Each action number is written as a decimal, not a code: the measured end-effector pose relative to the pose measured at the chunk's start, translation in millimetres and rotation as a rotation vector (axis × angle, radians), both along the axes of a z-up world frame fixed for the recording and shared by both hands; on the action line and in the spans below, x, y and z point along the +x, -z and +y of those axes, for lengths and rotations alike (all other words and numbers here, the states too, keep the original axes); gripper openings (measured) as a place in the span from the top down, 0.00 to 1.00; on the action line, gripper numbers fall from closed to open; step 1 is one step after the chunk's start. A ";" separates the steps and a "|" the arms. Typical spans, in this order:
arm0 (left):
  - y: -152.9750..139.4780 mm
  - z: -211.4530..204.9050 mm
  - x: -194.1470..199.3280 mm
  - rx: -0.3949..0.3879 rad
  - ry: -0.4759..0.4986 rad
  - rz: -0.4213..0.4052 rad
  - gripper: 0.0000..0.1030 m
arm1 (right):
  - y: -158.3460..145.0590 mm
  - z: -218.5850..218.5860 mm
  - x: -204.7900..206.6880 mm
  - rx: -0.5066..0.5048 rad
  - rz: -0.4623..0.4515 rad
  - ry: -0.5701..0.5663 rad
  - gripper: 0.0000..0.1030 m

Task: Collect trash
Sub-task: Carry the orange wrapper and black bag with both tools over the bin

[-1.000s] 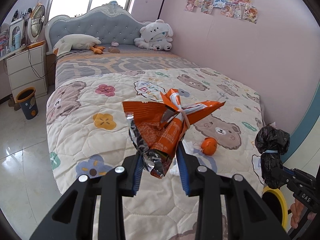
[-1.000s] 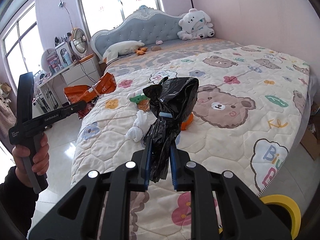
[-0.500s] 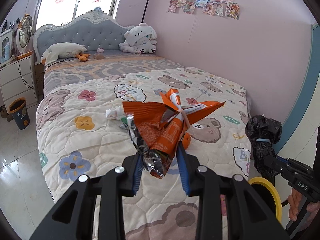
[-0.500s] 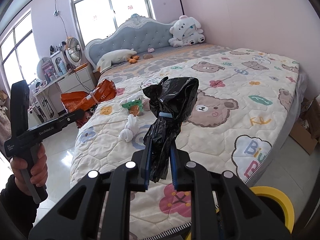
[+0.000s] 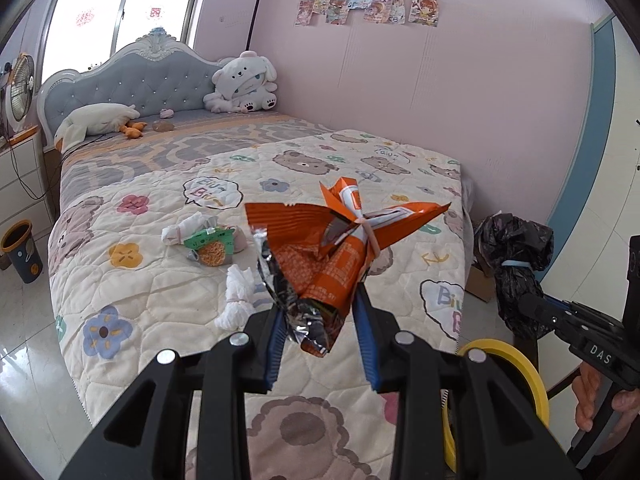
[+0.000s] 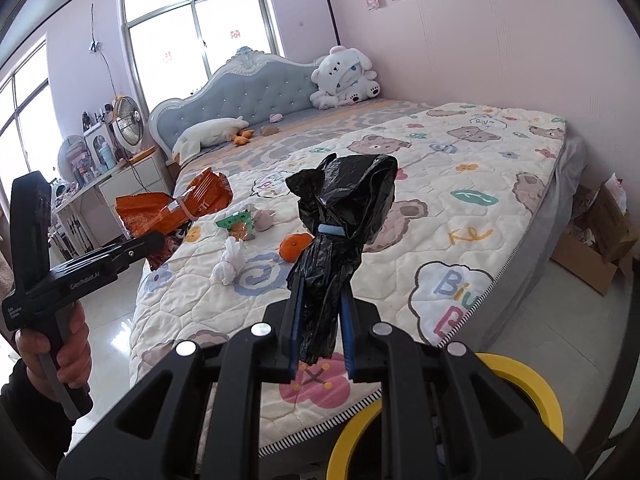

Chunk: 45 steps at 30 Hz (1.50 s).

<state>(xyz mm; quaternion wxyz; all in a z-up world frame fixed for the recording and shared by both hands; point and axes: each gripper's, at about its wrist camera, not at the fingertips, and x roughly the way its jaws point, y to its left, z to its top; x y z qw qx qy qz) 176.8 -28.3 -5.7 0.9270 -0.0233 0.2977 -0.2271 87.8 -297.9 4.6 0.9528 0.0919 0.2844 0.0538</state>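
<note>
Jaws of left gripper [image 5: 320,322]: clamped on orange snack bag [image 5: 336,248], crumpled, bound with a rubber band, foil lining showing at the lower end; bag held upright above the foot of the bed [image 5: 168,280]. Same gripper seen from the right wrist view [image 6: 158,240], gripped by a hand [image 6: 56,344] in a dark sleeve.

Jaws of right gripper [image 6: 320,312]: clamped on black plastic bag [image 6: 344,216], tied near the middle with a pale blue band, upper part bunched above the fingers. Same bag seen from the left wrist view [image 5: 516,256], at the far right, off the bed's corner.

Left lying on the quilt, near its foot end:
- white knotted tissue bundle [image 6: 228,262], closest to the edge
- small orange fruit [image 6: 295,246], just beside the black bag in the right wrist view; hidden in the left
- green-and-orange wrapper [image 5: 210,244], touching a grey crumpled lump [image 5: 239,238]
- second white bundle [image 5: 182,230], just left of the wrapper

Elsewhere noted:
- yellow-rimmed bin [image 6: 516,392], on the floor below the right gripper, partly hidden
- small dark bin with orange rim [image 5: 22,250], on the floor at the bed's left side
- white plush toy [image 5: 242,88] against the grey headboard
- cardboard boxes [image 6: 596,236] on the floor by the pink wall
</note>
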 end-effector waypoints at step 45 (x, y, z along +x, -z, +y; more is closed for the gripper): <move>75.0 -168.5 -63.6 0.145 0.325 0.144 0.71 | 66.4 -108.4 -108.9 0.070 0.147 0.226 0.84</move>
